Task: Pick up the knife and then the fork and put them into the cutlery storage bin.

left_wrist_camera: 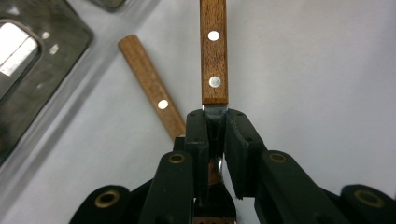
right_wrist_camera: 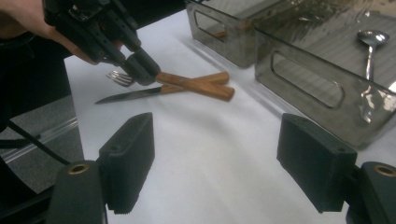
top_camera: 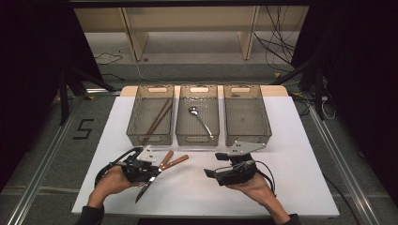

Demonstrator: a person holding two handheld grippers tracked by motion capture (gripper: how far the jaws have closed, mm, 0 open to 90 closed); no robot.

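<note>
My left gripper (left_wrist_camera: 215, 123) is shut on the metal neck of a wooden-handled fork (left_wrist_camera: 214, 56), just below the handle. Seen from above, this gripper (top_camera: 149, 168) is at the table's front left, with the fork handle (top_camera: 178, 161) pointing right. A wooden-handled knife (top_camera: 144, 190) lies on the table beneath it, its handle (left_wrist_camera: 150, 88) crossing beside the fork's. In the right gripper view the fork tines (right_wrist_camera: 119, 77) stick out behind the left gripper (right_wrist_camera: 142, 70), above the knife blade (right_wrist_camera: 126, 96). My right gripper (right_wrist_camera: 215, 172) is open and holds nothing; it (top_camera: 210, 173) rests at the front right.
Three clear grey bins stand in a row behind the grippers. The left bin (top_camera: 136, 123) holds chopsticks (top_camera: 157, 118), the middle bin (top_camera: 180, 126) a metal spoon (top_camera: 199, 119). The right bin (top_camera: 265, 123) has nothing visible in it. White tabletop lies between my two hands.
</note>
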